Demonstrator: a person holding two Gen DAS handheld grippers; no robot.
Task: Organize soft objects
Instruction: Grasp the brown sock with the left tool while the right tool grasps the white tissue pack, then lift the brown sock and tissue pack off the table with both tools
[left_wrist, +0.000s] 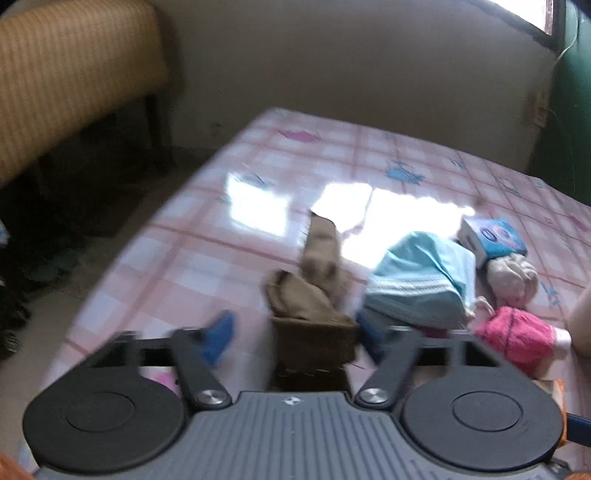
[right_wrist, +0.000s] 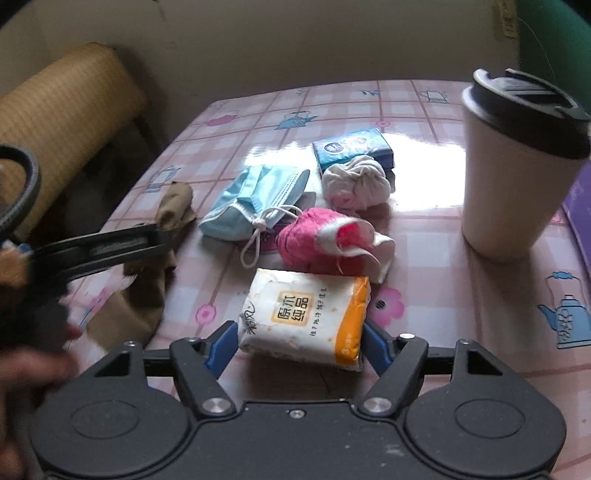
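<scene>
We see the left gripper (left_wrist: 295, 332) clamped on the brown sock (left_wrist: 314, 280), its long axis running away from us on the table (left_wrist: 192, 266). Right gripper (right_wrist: 295, 343) straddles the tissue pack (right_wrist: 303, 317), pads beside its ends; grip unclear.

Brown sock (left_wrist: 314, 295) blurred; left gripper's fingers (left_wrist: 221, 332) smeared.
</scene>
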